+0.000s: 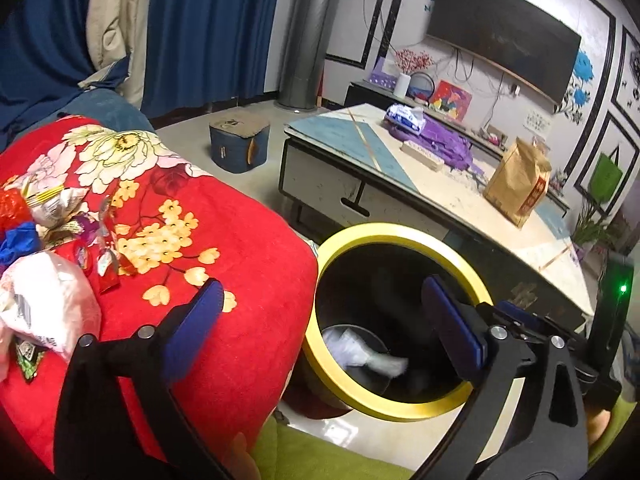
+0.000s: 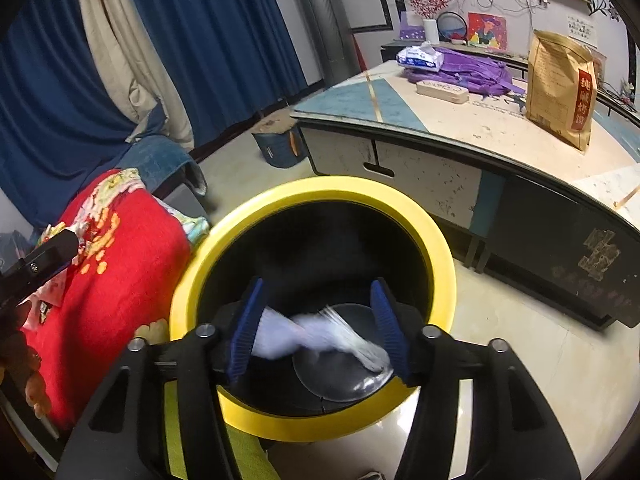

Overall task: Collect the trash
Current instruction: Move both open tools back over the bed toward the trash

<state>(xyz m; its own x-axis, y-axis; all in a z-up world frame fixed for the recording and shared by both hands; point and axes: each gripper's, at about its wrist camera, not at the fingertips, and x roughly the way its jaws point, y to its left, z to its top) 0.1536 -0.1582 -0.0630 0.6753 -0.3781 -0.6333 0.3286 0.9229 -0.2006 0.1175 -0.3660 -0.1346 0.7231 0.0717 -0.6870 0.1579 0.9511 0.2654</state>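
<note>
Right wrist view: my right gripper (image 2: 318,328) hangs over the mouth of the bin (image 2: 440,248), its blue pads about half apart and pressing on nothing. Between and below them I see a blurred white wrapper (image 2: 320,334), loose inside the bin; no pad touches it. The bin is black inside with a thick yellow rim, and a grey round disc shows at its bottom.

From the left wrist camera, my left gripper (image 1: 320,332) stands as wide as it goes, empty. One pad sits over the red flowered blanket (image 1: 224,248), the other over the bin's (image 1: 400,234) opening. The same white wrapper (image 1: 360,350) lies down in the bin, well below the pads.

The remaining trash is a pile of wrappers (image 1: 52,248) on the blanket, far left of the left gripper: crumpled white plastic, red and blue scraps, small foil candy papers. It lies apart from both grippers. The bin stands on the floor just beside the blanket, with the low table (image 1: 332,184) behind it.
</note>
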